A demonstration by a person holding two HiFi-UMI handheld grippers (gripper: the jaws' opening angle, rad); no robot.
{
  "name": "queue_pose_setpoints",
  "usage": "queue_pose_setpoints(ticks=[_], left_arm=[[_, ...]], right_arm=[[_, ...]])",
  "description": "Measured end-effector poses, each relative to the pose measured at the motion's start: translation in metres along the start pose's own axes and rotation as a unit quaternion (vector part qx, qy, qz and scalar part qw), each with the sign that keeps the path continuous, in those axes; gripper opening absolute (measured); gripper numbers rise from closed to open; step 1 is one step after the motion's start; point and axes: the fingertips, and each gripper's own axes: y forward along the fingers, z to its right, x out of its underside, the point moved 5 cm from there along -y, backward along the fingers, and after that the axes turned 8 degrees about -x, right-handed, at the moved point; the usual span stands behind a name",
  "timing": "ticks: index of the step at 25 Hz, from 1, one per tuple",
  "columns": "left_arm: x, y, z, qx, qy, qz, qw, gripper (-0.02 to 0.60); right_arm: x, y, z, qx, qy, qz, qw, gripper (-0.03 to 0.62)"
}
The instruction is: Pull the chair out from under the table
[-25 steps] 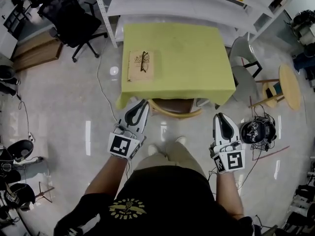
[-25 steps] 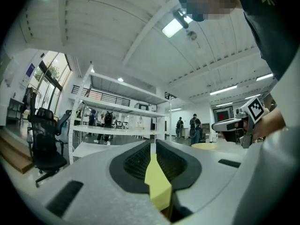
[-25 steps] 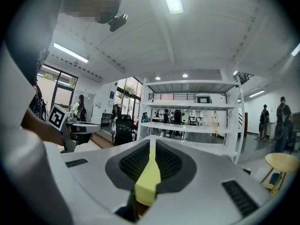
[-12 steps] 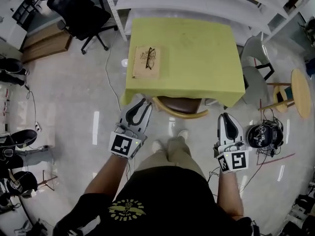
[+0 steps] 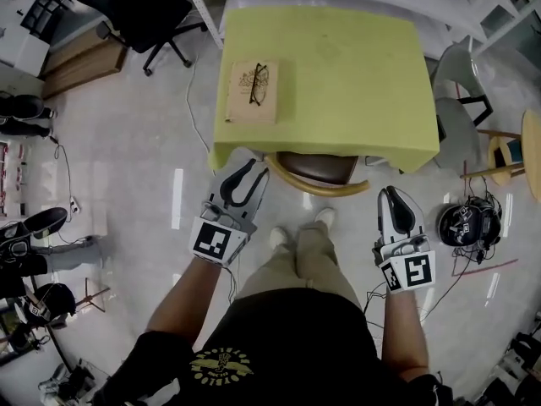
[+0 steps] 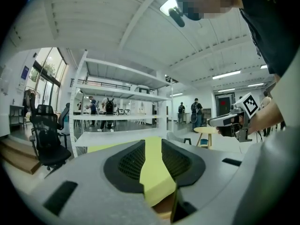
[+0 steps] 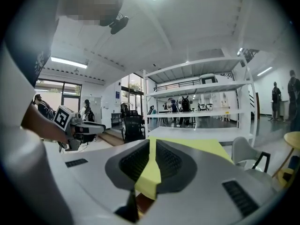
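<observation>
The chair (image 5: 319,168) has a brown seat and a curved wooden back, and it is tucked under the near edge of the table (image 5: 338,66), which wears a yellow-green cloth. My left gripper (image 5: 256,164) hovers just left of the chair back, close to the table's front left corner. Its jaws stand a little apart with nothing between them; through that gap (image 6: 153,139) I see the yellow cloth. My right gripper (image 5: 390,193) hangs right of the chair back, short of it, shut and empty. In the right gripper view (image 7: 152,139) only a thin slit shows.
A tan book with glasses (image 5: 254,91) lies on the table's left part. A black office chair (image 5: 135,7) stands at the back left, white shelving behind the table. To the right are a grey chair (image 5: 456,100), a round stool (image 5: 532,146) and a headset with cables (image 5: 463,224) on the floor.
I have stepped closer to the table, and both grippers have come nearer the chair back. The left jaws have parted slightly. The right jaws look the same.
</observation>
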Motion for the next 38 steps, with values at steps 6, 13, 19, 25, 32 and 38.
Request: queue_pose_setpoints(ticks=[6,13,19,25,32,38], left_arm=[[0.017,0.021,0.008,0.007,-0.006,-0.016,0.9998,0.094],[0.019,0.048,0.004,0.016,0.005,-0.031,0.9994,0.113],[0.042,0.073,0.008,0.055,0.060,-0.078,0.9937,0.137],[0.059,0.090,0.025,0.102,0.101,-0.112,0.9833,0.163],[0.089,0.102,0.039,0.144,0.131,-0.169,0.9663,0.179],[0.136,0.108,0.047,0.207,0.175,-0.225,0.9358,0.189]], right_arm=[[0.011,0.014,0.015,-0.021,0.012,-0.011,1.000,0.014],[0.015,0.032,0.041,-0.042,0.024,-0.021,0.999,0.014],[0.028,0.051,0.064,-0.089,0.035,-0.047,0.994,0.065],[0.040,0.066,0.083,-0.150,0.029,-0.078,0.985,0.106],[0.066,0.078,0.089,-0.200,-0.001,-0.116,0.973,0.120],[0.107,0.085,0.074,-0.241,0.004,-0.173,0.955,0.140]])
